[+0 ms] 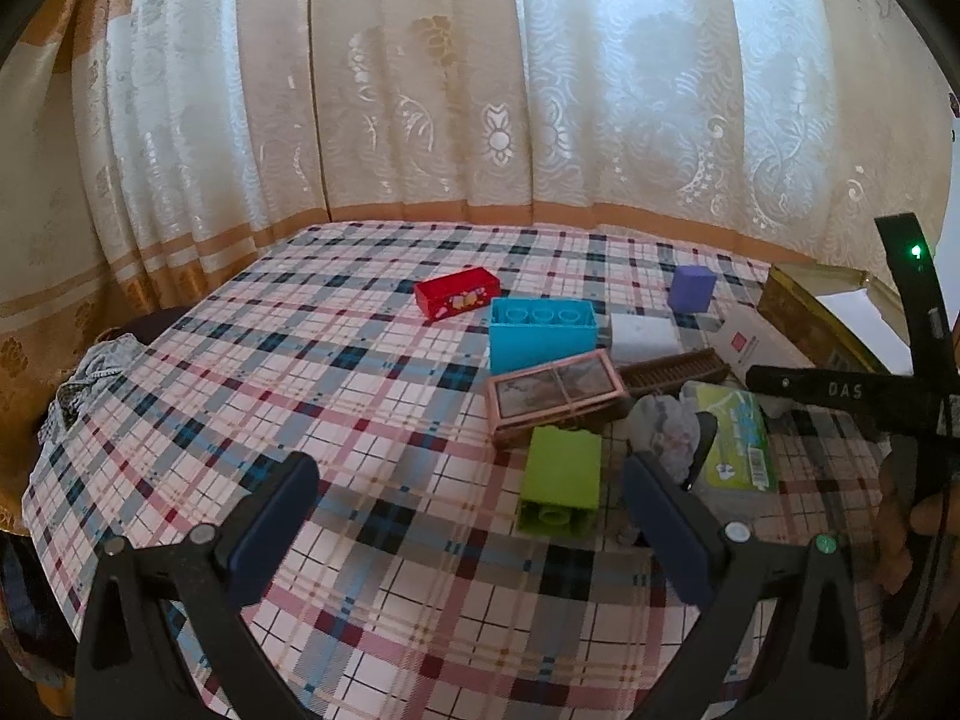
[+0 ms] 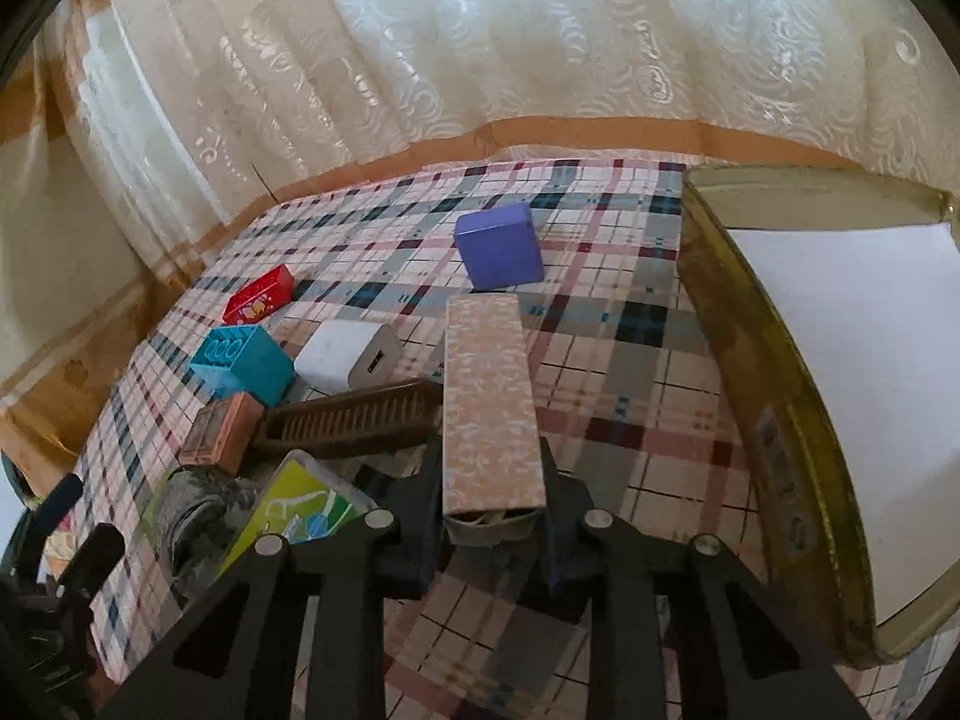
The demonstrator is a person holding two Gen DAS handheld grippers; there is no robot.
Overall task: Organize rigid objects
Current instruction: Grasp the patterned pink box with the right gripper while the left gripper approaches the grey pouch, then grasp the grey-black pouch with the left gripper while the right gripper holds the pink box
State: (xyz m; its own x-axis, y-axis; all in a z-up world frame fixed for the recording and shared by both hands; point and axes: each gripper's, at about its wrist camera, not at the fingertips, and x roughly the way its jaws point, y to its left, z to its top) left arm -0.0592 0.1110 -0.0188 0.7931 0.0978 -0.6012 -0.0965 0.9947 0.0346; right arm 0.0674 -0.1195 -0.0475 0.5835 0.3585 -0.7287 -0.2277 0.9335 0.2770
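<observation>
The long patterned cardboard box [image 2: 492, 402] was clamped at its near end between the closed jaws of the right gripper [image 2: 493, 525], evidently so it could be carried to the shallow gold-rimmed tin [image 2: 720, 324] just to its right, whose white lining lay bare. The left gripper [image 1: 474, 516] was held open and empty over the plaid tablecloth [image 1: 300, 360], near a glossy lime-green studded brick [image 1: 561, 480]. Hard-edged plastic blocks and a ribbed brown harmonica [image 2: 354, 417] were left clustered beside the box.
</observation>
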